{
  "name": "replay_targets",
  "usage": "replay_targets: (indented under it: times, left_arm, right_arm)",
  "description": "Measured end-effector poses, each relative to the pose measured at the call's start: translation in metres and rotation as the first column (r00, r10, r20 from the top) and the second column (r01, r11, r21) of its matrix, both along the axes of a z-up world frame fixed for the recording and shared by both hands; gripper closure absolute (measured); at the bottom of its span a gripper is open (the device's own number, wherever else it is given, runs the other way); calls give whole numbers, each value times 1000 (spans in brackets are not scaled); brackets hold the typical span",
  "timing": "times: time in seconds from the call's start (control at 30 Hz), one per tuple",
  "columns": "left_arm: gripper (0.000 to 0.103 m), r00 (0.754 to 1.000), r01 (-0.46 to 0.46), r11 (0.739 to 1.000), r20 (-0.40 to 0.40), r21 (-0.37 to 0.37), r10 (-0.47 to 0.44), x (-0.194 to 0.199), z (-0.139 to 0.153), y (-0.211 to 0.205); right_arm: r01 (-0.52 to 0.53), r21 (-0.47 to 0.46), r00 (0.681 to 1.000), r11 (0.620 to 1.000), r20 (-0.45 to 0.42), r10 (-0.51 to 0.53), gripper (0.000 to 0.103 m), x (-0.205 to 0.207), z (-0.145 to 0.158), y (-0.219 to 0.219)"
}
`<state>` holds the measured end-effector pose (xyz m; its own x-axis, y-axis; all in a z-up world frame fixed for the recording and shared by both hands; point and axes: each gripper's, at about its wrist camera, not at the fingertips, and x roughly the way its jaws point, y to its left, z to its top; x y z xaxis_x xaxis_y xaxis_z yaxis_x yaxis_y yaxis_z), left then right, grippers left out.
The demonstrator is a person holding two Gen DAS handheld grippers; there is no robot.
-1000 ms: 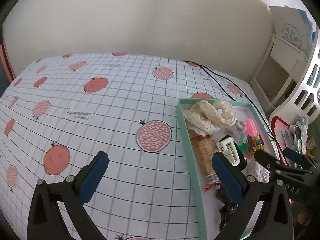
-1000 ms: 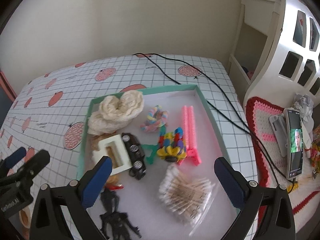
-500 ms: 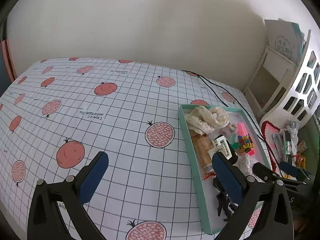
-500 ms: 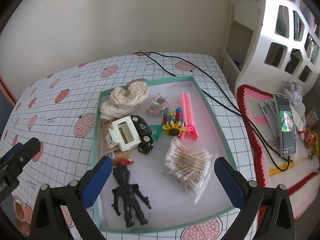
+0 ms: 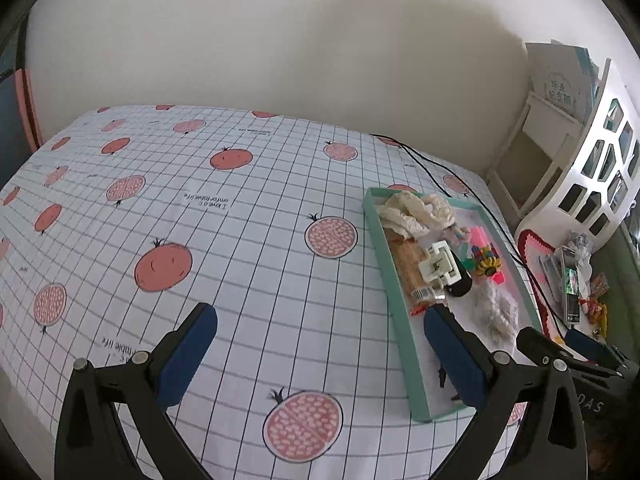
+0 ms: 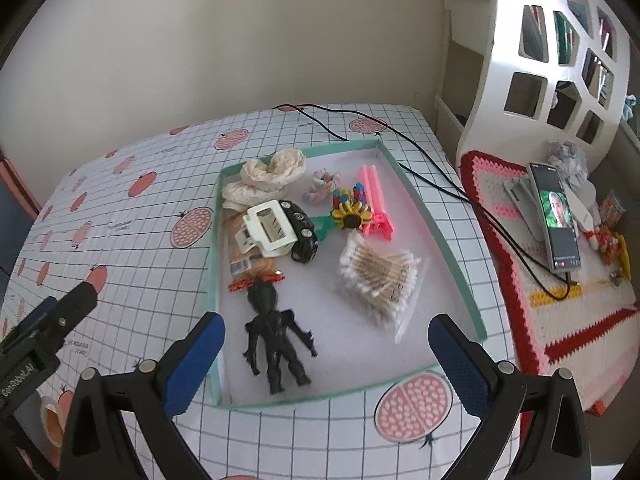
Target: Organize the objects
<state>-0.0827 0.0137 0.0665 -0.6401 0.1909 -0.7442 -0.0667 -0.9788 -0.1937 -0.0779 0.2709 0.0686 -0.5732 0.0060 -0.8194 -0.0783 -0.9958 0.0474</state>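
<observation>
Snack packet (image 6: 245,254) mostly under hair clip (image 6: 267,230)

Mixed trinkets (image 6: 280,232) in teal tray (image 6: 436,236)

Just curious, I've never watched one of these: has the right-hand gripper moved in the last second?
Yes. The right gripper has pulled back and risen: the teal tray now looks smaller and sits wholly in view, near rim included.
</observation>
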Motion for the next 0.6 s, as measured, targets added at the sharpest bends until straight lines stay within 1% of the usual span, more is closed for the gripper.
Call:
replay_targets:
  times: [0.2, 0.37, 0.6]
  left_arm:
    - [0, 1000, -9, 1000, 0, 4, 9, 19, -8, -9]
    - [0, 999, -27, 1000, 23, 13, 26, 31, -20, -20]
    - [0, 998, -40, 999, 46, -30, 42, 46, -32, -28]
  right_arm:
    - [-4, 14, 1000, 1000, -20, 4, 0, 22, -4, -6]
    - [-3, -3, 1000, 1000, -30, 3, 0, 40, -9, -9]
    - [0, 8, 1000, 1000, -28, 0, 0, 60, -25, -13]
